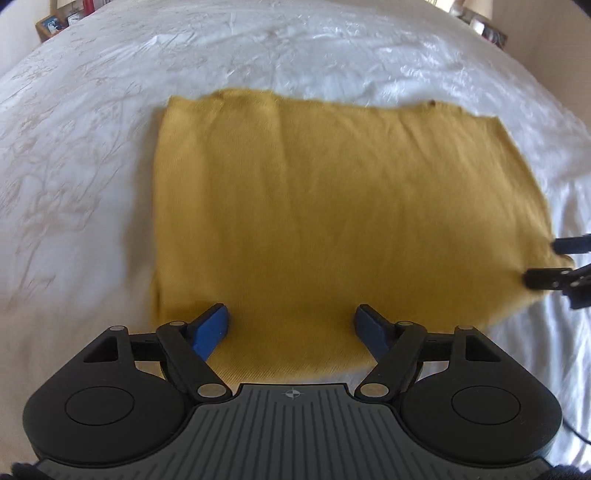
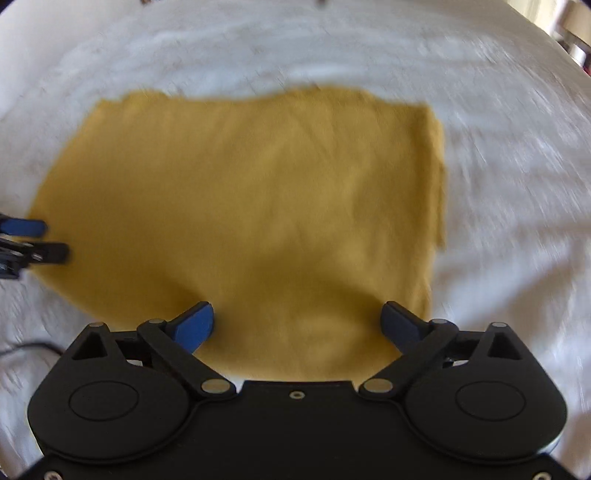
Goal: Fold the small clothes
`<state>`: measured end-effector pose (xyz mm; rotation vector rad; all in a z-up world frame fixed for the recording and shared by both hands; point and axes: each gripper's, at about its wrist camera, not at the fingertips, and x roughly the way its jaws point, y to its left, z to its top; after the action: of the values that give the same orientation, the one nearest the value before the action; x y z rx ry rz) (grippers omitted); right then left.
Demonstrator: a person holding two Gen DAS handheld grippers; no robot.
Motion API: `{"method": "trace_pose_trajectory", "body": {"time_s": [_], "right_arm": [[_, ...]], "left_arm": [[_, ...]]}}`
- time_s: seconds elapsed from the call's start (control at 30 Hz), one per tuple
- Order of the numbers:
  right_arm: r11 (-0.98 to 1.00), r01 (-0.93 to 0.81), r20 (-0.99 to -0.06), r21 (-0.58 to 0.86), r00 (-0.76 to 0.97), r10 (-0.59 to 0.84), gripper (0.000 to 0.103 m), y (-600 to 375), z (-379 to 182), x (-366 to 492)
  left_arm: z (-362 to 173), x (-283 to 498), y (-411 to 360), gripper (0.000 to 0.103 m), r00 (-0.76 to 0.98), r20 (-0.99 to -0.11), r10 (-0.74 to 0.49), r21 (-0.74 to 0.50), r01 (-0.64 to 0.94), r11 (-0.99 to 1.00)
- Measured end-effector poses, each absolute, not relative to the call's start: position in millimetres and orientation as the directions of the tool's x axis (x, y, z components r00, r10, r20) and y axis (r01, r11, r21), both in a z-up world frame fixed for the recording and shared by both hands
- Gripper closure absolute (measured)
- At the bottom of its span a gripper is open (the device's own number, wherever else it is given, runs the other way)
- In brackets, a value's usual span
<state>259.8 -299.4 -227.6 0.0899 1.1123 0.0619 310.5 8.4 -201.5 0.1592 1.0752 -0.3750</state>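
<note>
Two grippers over one mustard-yellow garment (image 1: 332, 206), spread flat as a rough rectangle on a white bedspread (image 1: 92, 147).

Left gripper (image 1: 291, 326): fingers (image 1: 210, 328) spread wide, blue pads facing inward, poised above the near edge of the garment close to its near-left corner; nothing between them. Contact with the cloth not determinable. Seen again at the left margin of the right wrist view (image 2: 51, 240), fingers apart, at the cloth's left side.

Right gripper (image 2: 297, 325): fingers (image 2: 194, 325) likewise spread wide, nothing pinched, poised above the near edge toward the near-right corner. Seen again at the right margin of the left wrist view (image 1: 546, 264), fingers apart, at the cloth's near-right corner.

Garment (image 2: 251, 206): lying centred on the bed, mostly smooth with faint creases; layered edges visible along its right side, suggesting more than one thickness. Far edge slightly wavy. Small dark speck near the far-right edge in the left wrist view.

Surroundings: framed picture (image 1: 50, 26) and other small items at the far-left corner beyond the bed; indistinct items (image 1: 484, 26) at the far right. Dark cable (image 2: 26, 349) on the bedspread, left of the right gripper. Right wrist view blurred.
</note>
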Motion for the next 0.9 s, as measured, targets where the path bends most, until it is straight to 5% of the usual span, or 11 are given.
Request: {"method": "trace_pose_trajectory", "body": {"time_s": [0.17,0.23,0.3,0.37,0.77,0.83,0.9], "right_arm": [[0.964,0.188,-0.902,0.189,0.421,0.095,0.001,-338,-238,238],[0.967,0.174,-0.904,0.188,0.417,0.1,0.001,-337,-238,239],[0.97,0.16,-0.905,0.184,0.412,0.104,0.0,-335,-241,239],[0.967,0.164,-0.899,0.196,0.423,0.11,0.0,-338,-243,238],[0.98,0.098,-0.855,0.176,0.507,0.103,0.0,-334,-244,215],[0.978,0.096,-0.853,0.187,0.51,0.113,0.0,-335,-244,215],[0.976,0.091,-0.848,0.2,0.515,0.126,0.0,-337,-245,214]], "left_arm": [[-203,311,29,0.025,0.39,-0.892,-0.229,-0.09,0.343,0.935],[-205,316,30,0.018,0.364,-0.898,-0.249,-0.123,0.334,0.934],[-209,320,27,0.002,0.338,-0.902,-0.269,-0.158,0.32,0.934],[-213,323,20,0.0,0.32,-0.912,-0.257,-0.153,0.316,0.936],[-217,329,-11,0.001,0.282,-0.953,-0.112,-0.02,0.311,0.95],[-211,329,-13,0.006,0.281,-0.955,-0.095,-0.008,0.299,0.954],[-200,323,-16,0.021,0.312,-0.946,-0.087,0.005,0.283,0.959]]}}
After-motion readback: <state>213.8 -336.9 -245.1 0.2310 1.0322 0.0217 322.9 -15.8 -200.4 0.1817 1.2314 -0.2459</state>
